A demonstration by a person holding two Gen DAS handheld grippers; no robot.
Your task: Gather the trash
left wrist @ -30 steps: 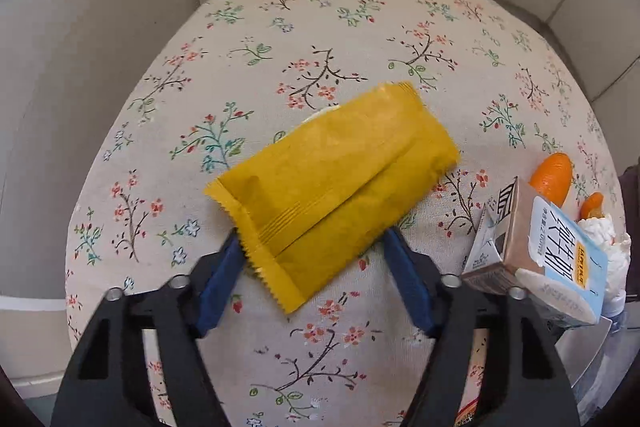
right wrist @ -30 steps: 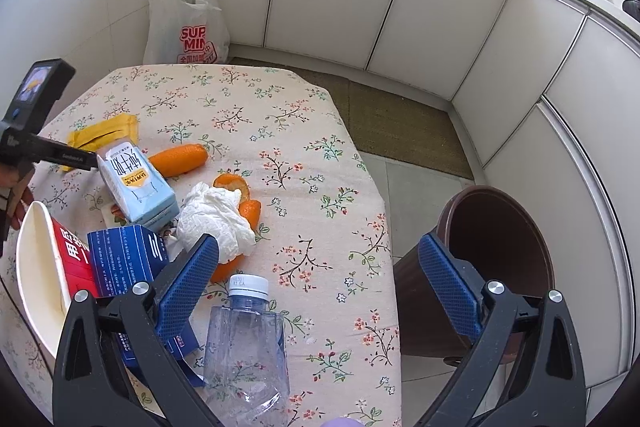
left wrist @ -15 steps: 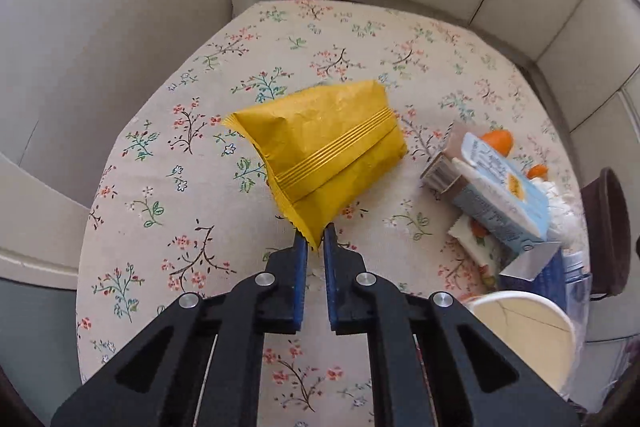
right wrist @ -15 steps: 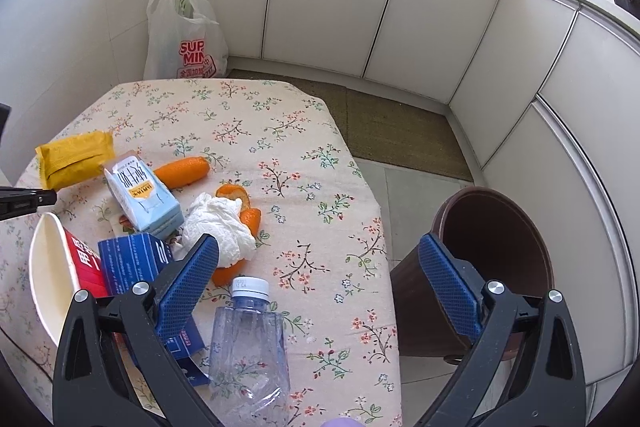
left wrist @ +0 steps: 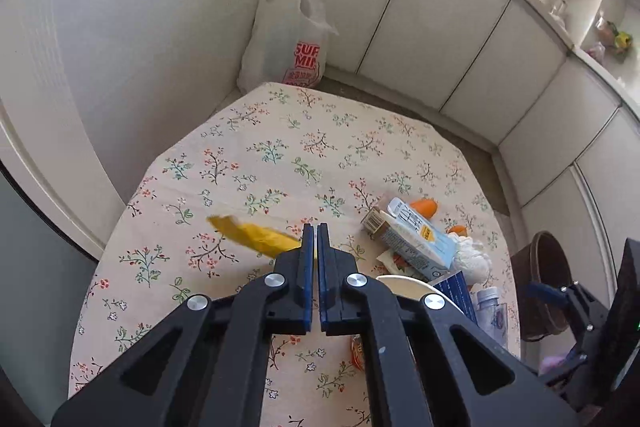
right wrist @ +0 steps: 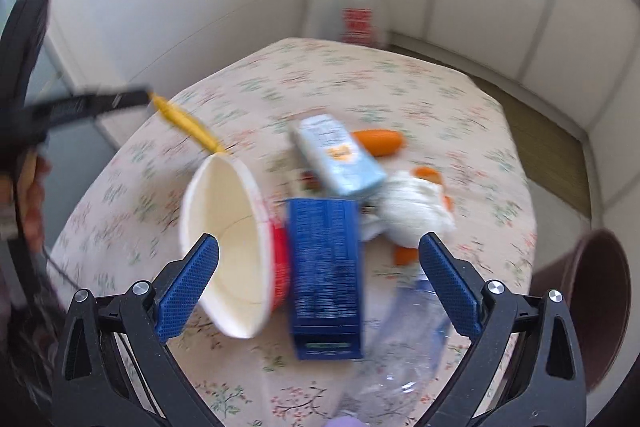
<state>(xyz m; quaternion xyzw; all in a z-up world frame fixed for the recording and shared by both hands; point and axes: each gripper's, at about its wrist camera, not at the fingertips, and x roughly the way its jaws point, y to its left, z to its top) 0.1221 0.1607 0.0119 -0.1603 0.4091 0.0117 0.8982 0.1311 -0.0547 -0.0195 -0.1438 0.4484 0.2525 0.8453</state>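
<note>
Left gripper [left wrist: 316, 233]: blue pads pressed together on one end of the crinkled yellow foil wrapper [left wrist: 252, 237], which hangs lifted above the floral tablecloth [left wrist: 280, 155]. Light-blue drink carton [left wrist: 412, 237], orange carrot [left wrist: 425, 206] and crumpled white tissue [left wrist: 472, 259] lie to its right; brown bin [left wrist: 540, 283] stands off the table edge.

Right wrist view, blurred: right gripper [right wrist: 320, 281] spread wide, holding nothing, above the white paper cup [right wrist: 224, 247] lying on its side and dark-blue box [right wrist: 324, 271]. Clear plastic bottle [right wrist: 400, 347] lies below. Wrapper [right wrist: 186, 123] dangles from the other gripper [right wrist: 146, 99] at upper left.
</note>
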